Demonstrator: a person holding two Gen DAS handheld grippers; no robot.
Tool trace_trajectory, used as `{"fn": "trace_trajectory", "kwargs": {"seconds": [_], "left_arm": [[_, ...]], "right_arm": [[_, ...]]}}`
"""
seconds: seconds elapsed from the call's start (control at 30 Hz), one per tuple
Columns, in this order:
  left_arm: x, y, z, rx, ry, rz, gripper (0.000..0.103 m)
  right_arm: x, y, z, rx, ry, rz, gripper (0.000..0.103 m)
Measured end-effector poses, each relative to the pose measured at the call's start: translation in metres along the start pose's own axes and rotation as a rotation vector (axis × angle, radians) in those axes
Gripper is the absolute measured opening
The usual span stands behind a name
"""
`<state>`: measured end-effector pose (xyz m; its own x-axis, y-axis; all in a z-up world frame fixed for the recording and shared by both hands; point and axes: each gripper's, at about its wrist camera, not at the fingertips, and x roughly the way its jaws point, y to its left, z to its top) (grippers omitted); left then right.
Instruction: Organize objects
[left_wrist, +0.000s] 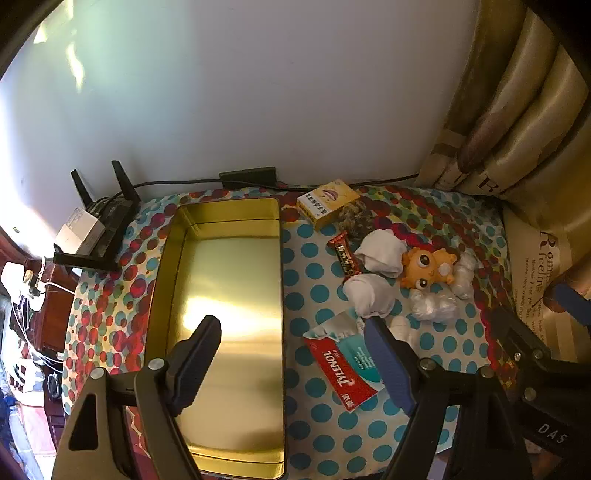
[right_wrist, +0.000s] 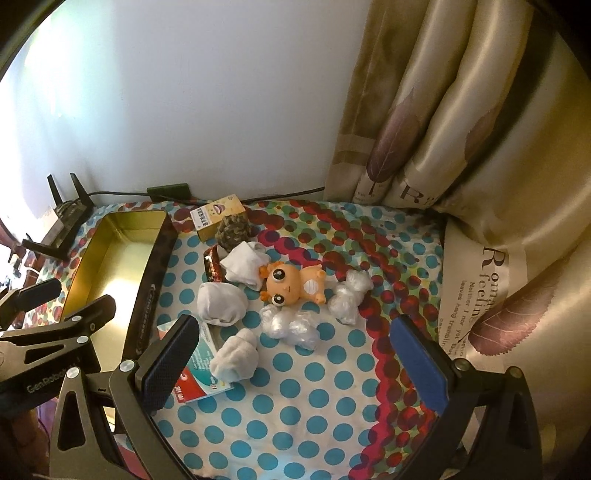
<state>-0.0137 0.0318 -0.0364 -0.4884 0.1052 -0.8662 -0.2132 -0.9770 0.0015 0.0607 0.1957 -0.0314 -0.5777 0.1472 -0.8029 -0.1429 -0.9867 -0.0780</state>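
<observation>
Right wrist view is showing my right gripper (right_wrist: 295, 363) gaping wide over the dotted cloth (right_wrist: 314, 406). My left gripper (left_wrist: 295, 365) is gaping too, holding nothing. The white sock ball (right_wrist: 234, 356) near the cloth's front edge is looking soft and light, so I am thinking of squeezing its fat middle.

Daylight floods in from my left, blowing out the left edge of both views to white. It throws a hard glare patch on the floor of the gold tin (left_wrist: 229, 295) and a paler sheen across the wall (left_wrist: 240, 92). The curtain (right_wrist: 461, 129) shines softly. Fisheye bending curves the edges, dark vignette fills the corners, and everything looks slightly soft and grainy.
</observation>
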Motion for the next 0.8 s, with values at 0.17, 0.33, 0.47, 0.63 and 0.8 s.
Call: {"fn": "trace_trajectory", "kwargs": {"seconds": [0.17,0.33,0.47,0.63,0.8], "left_arm": [[-0.004,0.001,0.0,0.007,-0.003,0.009,0.082],[-0.004,0.006,-0.001,0.016,-0.001,0.014,0.082],[0.003,0.008,-0.003,0.029,0.018,0.019,0.082],[0.019,-0.001,-0.007,0.065,0.058,0.029,0.082],[0.041,-0.01,-0.006,0.062,0.089,-0.023,0.082]], "right_arm": [[-0.002,0.0,0.0,0.0,-0.002,0.001,0.103],[0.0,-0.003,0.0,-0.004,-0.001,0.015,0.103],[-0.002,0.003,-0.001,-0.001,0.008,0.008,0.103],[0.001,0.006,-0.007,-0.018,0.011,-0.009,0.103],[0.018,-0.008,-0.014,-0.038,0.002,0.039,0.102]]}}
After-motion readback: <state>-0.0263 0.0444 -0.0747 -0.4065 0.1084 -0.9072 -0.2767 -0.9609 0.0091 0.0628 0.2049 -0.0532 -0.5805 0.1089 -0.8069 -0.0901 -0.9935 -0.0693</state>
